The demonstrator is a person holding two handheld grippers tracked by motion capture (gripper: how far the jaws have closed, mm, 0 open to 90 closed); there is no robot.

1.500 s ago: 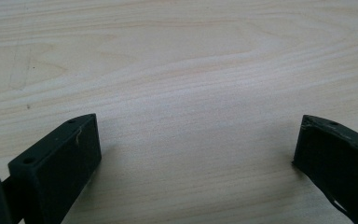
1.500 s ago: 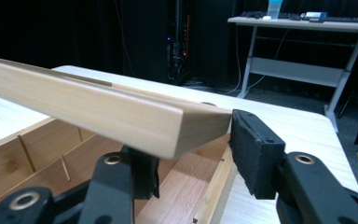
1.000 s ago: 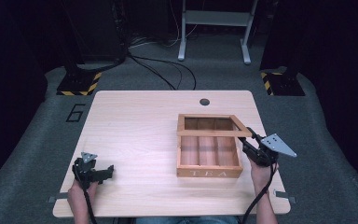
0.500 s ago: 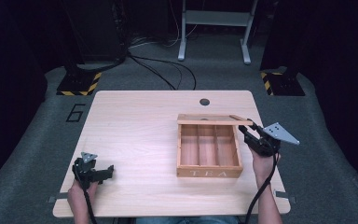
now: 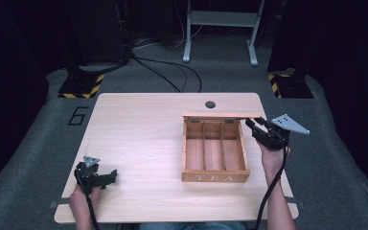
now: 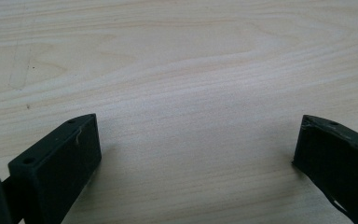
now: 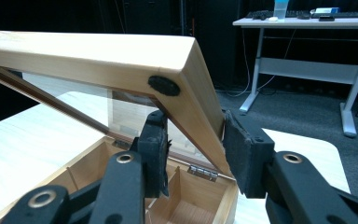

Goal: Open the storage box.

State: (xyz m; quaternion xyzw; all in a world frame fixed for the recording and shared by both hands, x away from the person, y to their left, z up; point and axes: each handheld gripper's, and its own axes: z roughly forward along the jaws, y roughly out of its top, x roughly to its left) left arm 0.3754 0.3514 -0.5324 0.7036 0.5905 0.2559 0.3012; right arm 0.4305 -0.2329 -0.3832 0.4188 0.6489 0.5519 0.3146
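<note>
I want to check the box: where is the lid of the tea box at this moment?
In the high view the lid stands raised along the far edge of the tea box, right of the table's centre, its right corner pinched by the right gripper.

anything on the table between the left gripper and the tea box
Nothing visible. The left gripper sits open at the table's near left, and only bare wood lies between it and the tea box.

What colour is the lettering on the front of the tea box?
White, on the light wooden tea box, clearest in the high view.
</note>
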